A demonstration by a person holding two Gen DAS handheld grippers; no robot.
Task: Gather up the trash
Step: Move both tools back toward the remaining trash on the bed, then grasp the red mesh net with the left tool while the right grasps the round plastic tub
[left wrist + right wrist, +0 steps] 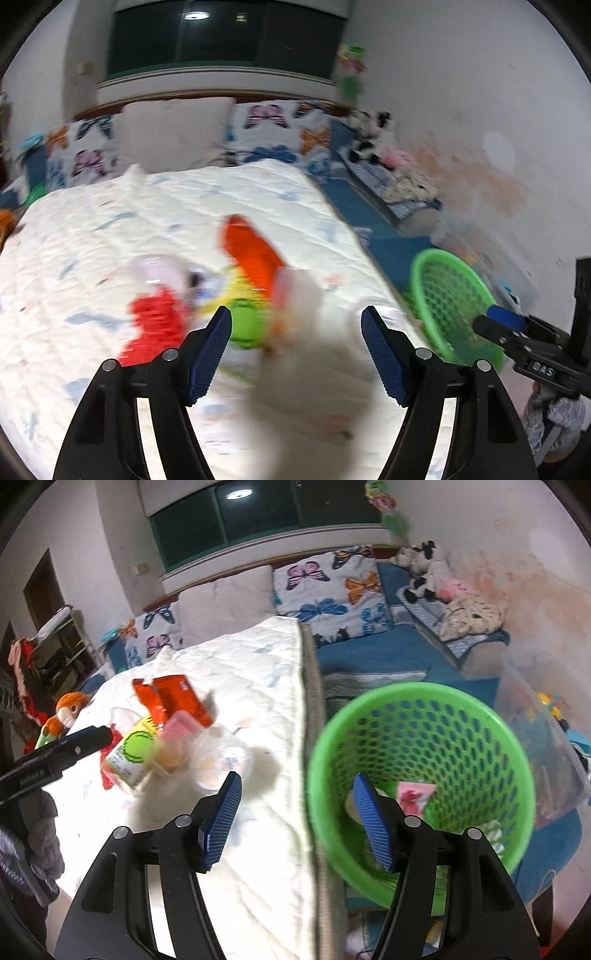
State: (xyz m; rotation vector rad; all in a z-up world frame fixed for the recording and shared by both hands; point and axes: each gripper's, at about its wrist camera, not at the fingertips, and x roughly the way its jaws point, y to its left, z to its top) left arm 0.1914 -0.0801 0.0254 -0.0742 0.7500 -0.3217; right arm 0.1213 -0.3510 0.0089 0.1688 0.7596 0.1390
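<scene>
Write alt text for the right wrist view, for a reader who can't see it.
The right tool, open and empty, hovers over the edge of a white quilted bed, beside a green mesh basket already holding a few scraps. Wrappers and cups are piled on the quilt to the left, where the left tool reaches in.

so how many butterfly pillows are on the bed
2 visible: one butterfly pillow right of the plain white pillow, one left of it. More may be hidden.

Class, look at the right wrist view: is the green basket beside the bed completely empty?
No. The green basket already holds several pieces of trash, among them a pink and white wrapper lying at its bottom.
</scene>
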